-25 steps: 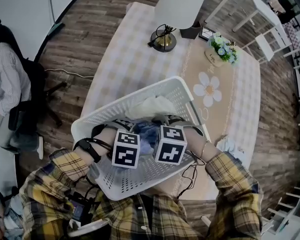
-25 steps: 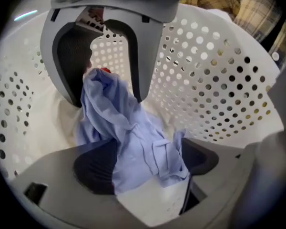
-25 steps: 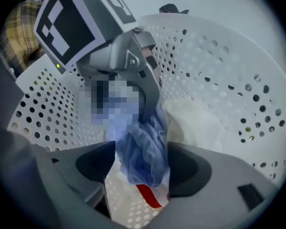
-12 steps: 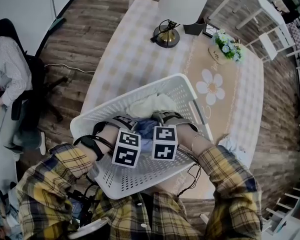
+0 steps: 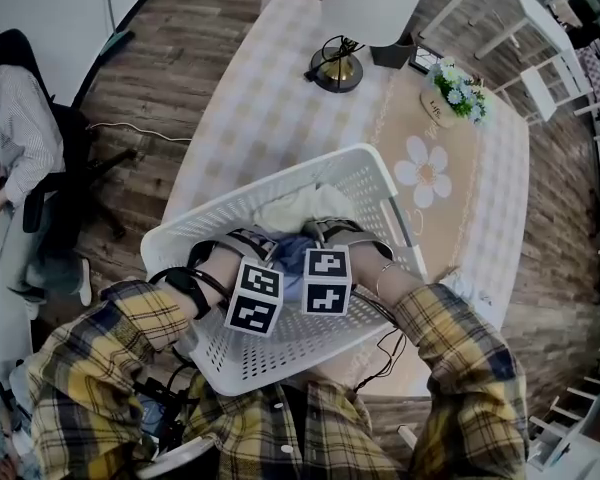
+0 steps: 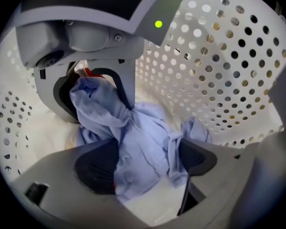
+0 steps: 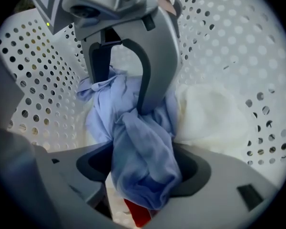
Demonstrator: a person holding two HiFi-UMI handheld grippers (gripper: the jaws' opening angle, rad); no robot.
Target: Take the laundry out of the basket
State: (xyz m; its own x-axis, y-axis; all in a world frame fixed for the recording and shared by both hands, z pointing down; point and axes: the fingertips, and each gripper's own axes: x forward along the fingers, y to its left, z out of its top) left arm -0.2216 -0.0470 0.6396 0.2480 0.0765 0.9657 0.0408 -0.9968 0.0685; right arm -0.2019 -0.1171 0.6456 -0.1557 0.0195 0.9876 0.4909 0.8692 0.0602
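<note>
No words or numbers are legible; print on the flower pot [image 5: 436, 111] is too small.

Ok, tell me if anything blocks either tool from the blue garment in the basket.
Nothing visible does. The blue garment lies between the open jaws of both the left tool and the right tool. White cloth sits beside it, not in the way.

Yellow-and-dark plaid flannel shirt [image 5: 280, 433], long sleeves. Black strap [image 5: 188, 286] on the wrist left of the marker cubes [image 5: 254, 297], thin bangle [image 5: 382, 271] right of them, thin black cable [image 5: 382, 353] below. Left gripper [image 6: 145, 165] and right gripper [image 7: 143, 168]: grey plastic, black pads [image 6: 95, 171]. Cubes carry black-and-white squares.
</note>
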